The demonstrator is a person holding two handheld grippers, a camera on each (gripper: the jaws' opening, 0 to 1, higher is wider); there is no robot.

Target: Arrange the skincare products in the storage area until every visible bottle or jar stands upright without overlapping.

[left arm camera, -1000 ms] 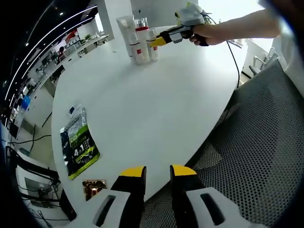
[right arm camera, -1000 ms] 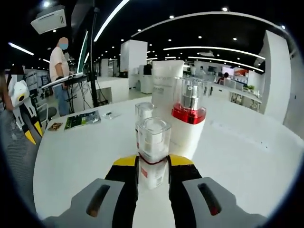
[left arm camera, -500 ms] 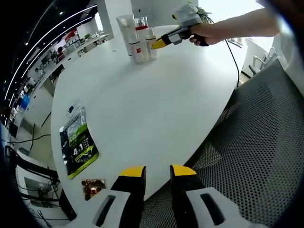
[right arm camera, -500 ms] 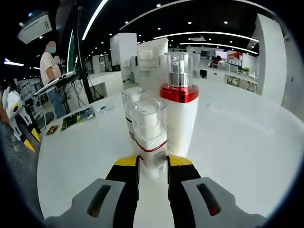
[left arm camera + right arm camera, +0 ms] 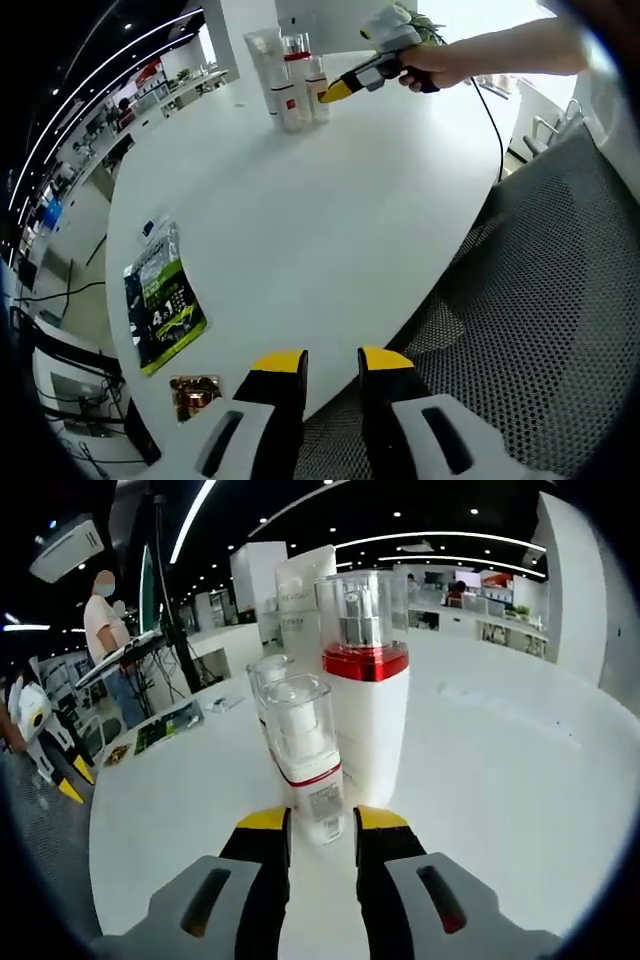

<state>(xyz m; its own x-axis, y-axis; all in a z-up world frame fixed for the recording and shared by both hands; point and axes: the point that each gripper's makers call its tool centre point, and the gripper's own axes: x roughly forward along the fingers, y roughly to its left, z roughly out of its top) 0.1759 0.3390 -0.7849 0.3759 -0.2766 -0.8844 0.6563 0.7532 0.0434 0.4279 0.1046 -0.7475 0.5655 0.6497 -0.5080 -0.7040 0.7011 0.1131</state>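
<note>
Backing off | right gripper [image 5: 308, 825]: jaws parted, small pump bottle [image 5: 305, 755] upright at 12 o'clock beside red-collared bottle [image 5: 368, 695] on desk [image 5: 500, 770], released since a second ago | left gripper [image 5: 328, 365]: jaws spread, idle

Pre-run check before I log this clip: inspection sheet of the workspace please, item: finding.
Surface: white table, mostly bare.
Job's things: small pump bottle, large red-collared bottle, a second small bottle and a tall white tube, all upright, clustered close at the far end.
Clutter: green sachet and a small copper-coloured packet near the table edge.
Grippers: right gripper has its jaws at either side of the small pump bottle's base; contact not clear. Left gripper is empty, jaws slightly apart, at the near edge.
Cables: one dark cable hangs off the far side.
Surroundings: mesh chair; open office, a person standing at a desk.
</note>
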